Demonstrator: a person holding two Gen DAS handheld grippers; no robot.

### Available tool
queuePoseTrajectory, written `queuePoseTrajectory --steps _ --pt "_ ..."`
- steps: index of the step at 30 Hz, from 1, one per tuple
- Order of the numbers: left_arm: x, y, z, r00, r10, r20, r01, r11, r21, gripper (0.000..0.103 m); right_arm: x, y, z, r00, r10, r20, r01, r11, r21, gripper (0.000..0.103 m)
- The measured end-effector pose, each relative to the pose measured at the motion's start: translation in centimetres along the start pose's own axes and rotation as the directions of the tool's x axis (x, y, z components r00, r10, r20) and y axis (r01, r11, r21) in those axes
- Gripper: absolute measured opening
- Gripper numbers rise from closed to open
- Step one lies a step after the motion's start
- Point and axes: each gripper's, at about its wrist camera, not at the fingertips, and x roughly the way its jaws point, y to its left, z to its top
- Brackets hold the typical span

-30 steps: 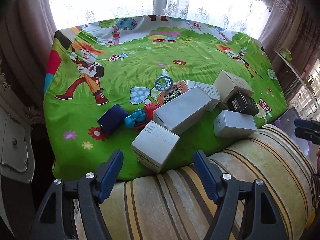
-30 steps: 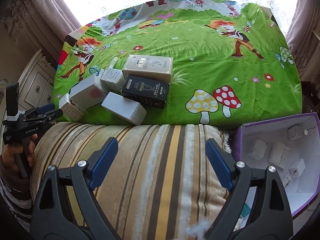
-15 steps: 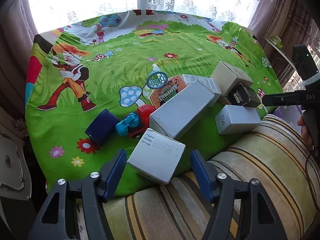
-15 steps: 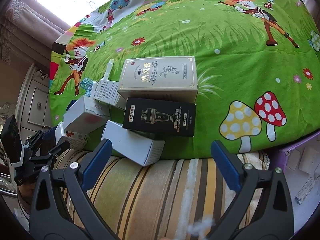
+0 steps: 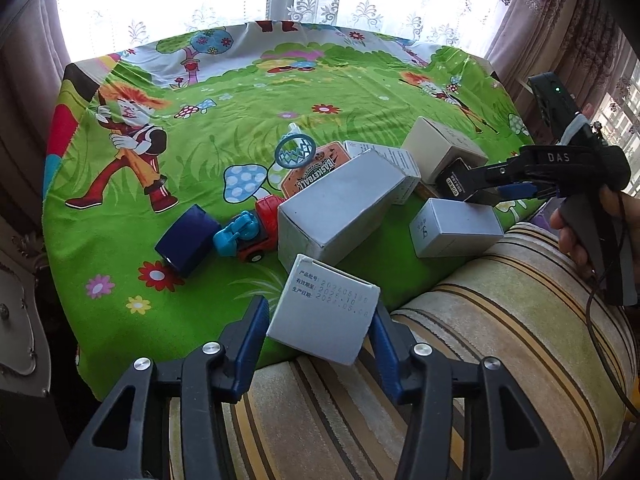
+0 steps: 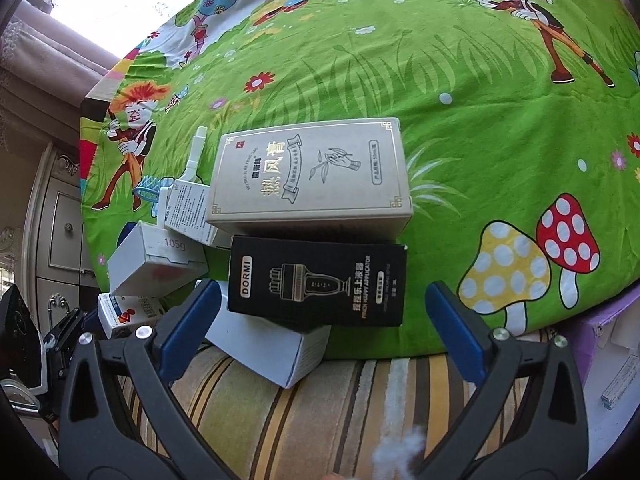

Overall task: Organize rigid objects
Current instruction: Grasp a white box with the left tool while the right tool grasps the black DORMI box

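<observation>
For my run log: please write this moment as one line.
left gripper: open, around white box | right gripper: open, at black box

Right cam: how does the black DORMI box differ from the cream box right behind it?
The black DORMI box is black with gold print and sits nearer the right tool, between its open fingers; the cream box is pale, looks larger, and lies farther back. The DORMI box overlaps a white box. Both are rectangular cartons lying flat, long sides parallel, touching.
</observation>
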Motion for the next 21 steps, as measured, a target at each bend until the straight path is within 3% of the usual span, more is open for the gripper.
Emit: queuePoseTrajectory --steps 7,11,15,21 --pt "-1.1 -1.0 -0.4 1.000 0.016 0.016 -0.016 1.000 0.015 0.050 0.7 -0.4 0.2 1.000 0.011 -0.003 -0.011 1.000 0.007 0.102" --pt "-1.9 -1.6 -0.8 1.000 0.013 0.028 -0.014 1.000 0.009 0.049 0.4 -0.2 -0.4 1.000 0.020 -0.008 -0.020 1.000 -0.023 0.089" --pt "-3.0 -2.1 -1.3 0.999 0.007 0.045 -0.007 1.000 -0.014 0.048 -0.4 -0.6 -1.1 0.999 0.032 0.018 -0.032 0.999 -0.019 0.089" --pt "-4.4 -3.1 -2.0 0.994 -0.073 0.076 0.079 0.994 -0.081 0.048 -2.8 -1.6 -2.4 0.994 0.039 0.099 -0.038 0.999 -0.008 0.089"
